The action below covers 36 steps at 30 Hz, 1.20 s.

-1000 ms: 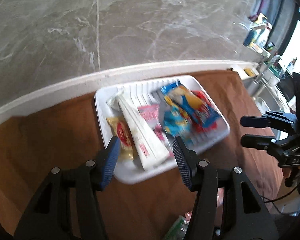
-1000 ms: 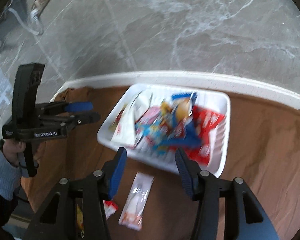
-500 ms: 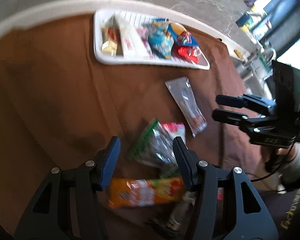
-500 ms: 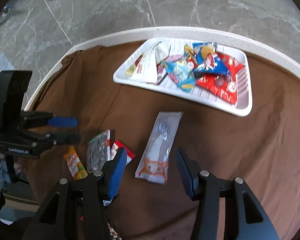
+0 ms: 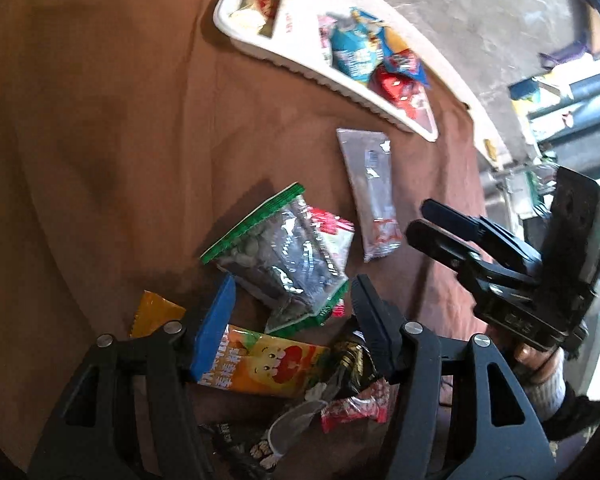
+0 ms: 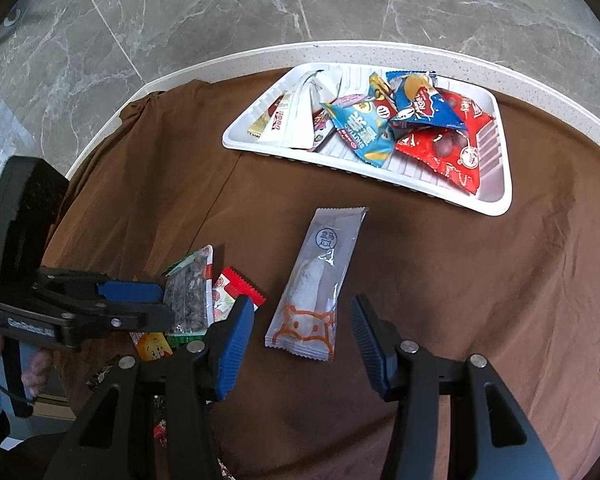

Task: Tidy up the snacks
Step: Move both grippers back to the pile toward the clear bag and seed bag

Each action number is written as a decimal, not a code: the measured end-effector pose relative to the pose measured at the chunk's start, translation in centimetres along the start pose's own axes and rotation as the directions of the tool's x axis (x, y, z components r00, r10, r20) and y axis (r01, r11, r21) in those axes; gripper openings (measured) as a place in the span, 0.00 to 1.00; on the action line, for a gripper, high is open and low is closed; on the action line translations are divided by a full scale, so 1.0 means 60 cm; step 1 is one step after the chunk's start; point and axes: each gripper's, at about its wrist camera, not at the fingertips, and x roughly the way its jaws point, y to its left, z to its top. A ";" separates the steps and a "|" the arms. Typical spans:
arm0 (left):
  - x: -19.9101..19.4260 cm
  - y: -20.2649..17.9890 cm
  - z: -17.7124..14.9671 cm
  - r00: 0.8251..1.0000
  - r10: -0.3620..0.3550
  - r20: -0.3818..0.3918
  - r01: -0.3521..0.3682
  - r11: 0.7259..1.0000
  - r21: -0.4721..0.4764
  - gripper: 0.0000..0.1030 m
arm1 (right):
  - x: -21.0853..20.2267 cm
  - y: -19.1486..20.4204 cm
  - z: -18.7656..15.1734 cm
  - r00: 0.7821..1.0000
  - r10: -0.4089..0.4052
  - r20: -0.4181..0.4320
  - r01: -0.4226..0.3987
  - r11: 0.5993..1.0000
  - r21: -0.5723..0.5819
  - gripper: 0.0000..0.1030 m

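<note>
A white tray (image 6: 496, 196) with several snack packs stands at the far side of the brown cloth; it also shows in the left wrist view (image 5: 300, 64). A long clear pack with an orange print (image 6: 320, 280) lies between my right gripper's open fingers, just ahead of them. My right gripper (image 6: 302, 324) is open and empty. My left gripper (image 5: 292, 312) is open, low over a green-edged clear pack (image 5: 276, 256) and an orange pack (image 5: 264, 364). The left gripper also shows in the right wrist view (image 6: 140, 304).
Loose packs lie near the front left: a red-and-white one (image 5: 332, 236), a black one (image 5: 348, 364) and a small red one (image 5: 356, 404). The round table's white rim (image 6: 220, 64) borders grey marble floor (image 6: 220, 8).
Both grippers have pulled back from the tray and dropped toward the loose packs near the front. The left gripper now hovers over the green-edged pack; the right one frames the long clear pack.
</note>
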 end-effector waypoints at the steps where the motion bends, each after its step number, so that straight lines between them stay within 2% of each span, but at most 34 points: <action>1: 0.006 0.001 -0.001 1.000 0.005 -0.005 -0.005 1.000 -0.017 0.56 | 0.002 -0.001 0.001 1.000 0.004 -0.001 -0.004 1.000 0.000 0.52; 8: 0.013 0.003 0.005 0.999 -0.013 0.029 0.016 0.994 -0.104 0.57 | 0.015 -0.001 0.005 1.000 0.006 -0.009 -0.006 1.000 -0.013 0.52; 12: 0.018 -0.007 0.013 0.999 0.011 0.039 -0.007 0.994 -0.109 0.57 | 0.027 -0.002 0.008 1.000 0.004 -0.024 -0.004 1.000 -0.023 0.53; 23: 0.032 -0.046 0.013 0.985 0.145 0.091 -0.149 0.988 0.036 0.57 | 0.049 -0.007 0.013 0.999 0.001 -0.043 -0.003 0.999 -0.034 0.53; 28: 0.027 -0.031 0.027 0.982 0.150 0.113 -0.156 0.987 0.042 0.51 | 0.058 -0.008 0.015 0.998 -0.003 -0.057 0.001 0.999 -0.038 0.53; 30: 0.025 -0.022 0.033 0.984 0.139 0.114 -0.143 0.989 0.031 0.51 | 0.062 -0.007 0.017 0.998 -0.005 -0.064 0.003 0.999 -0.040 0.53; 36: 0.023 -0.015 0.050 0.981 0.162 0.105 -0.169 0.984 0.061 0.50 | 0.072 0.001 0.020 0.996 -0.031 -0.079 0.026 0.997 -0.067 0.53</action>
